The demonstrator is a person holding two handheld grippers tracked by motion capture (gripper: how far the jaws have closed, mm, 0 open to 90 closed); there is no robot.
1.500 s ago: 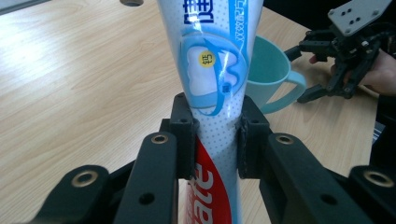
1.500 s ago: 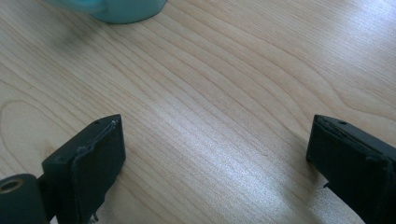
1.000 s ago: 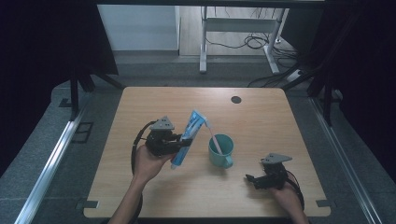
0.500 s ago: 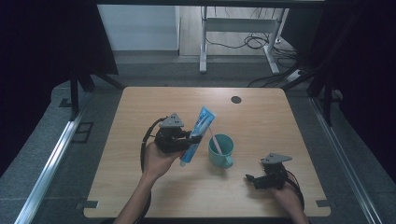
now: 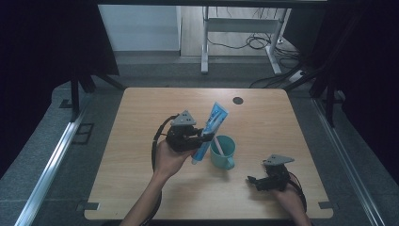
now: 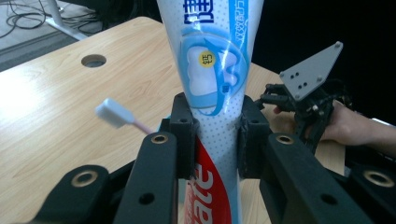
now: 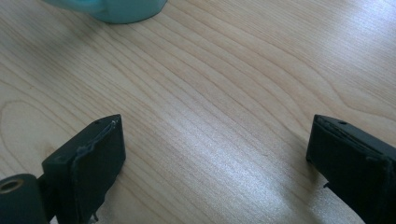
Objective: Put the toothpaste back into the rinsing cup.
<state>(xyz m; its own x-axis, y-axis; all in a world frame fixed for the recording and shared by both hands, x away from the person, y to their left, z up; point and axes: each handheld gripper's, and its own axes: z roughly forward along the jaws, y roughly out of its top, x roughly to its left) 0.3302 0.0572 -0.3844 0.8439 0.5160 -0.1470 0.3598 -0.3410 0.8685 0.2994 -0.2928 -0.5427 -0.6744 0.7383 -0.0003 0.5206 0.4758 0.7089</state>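
My left gripper (image 5: pixel 201 136) (image 6: pixel 215 135) is shut on a blue, white and red toothpaste tube (image 5: pixel 210 131) (image 6: pixel 215 79), which it holds tilted above the table just left of a teal cup (image 5: pixel 223 152). A toothbrush (image 5: pixel 217 144) with a pink handle stands in that cup, and its white head (image 6: pixel 115 113) appears past the left jaw. My right gripper (image 5: pixel 252 181) (image 7: pixel 215 154) rests low at the table's front right with its jaws wide apart and only bare wood between them. The cup's base (image 7: pixel 116 9) lies ahead of it.
The wooden table (image 5: pixel 141 141) has a round cable hole (image 5: pixel 238 100) at its back right. Black curtains, a desk frame and cables stand beyond the far edge. Metal rails run along the floor on both sides.
My left gripper has carried the toothpaste tube up and to the right, closer to the cup. The right gripper has stayed where it was.
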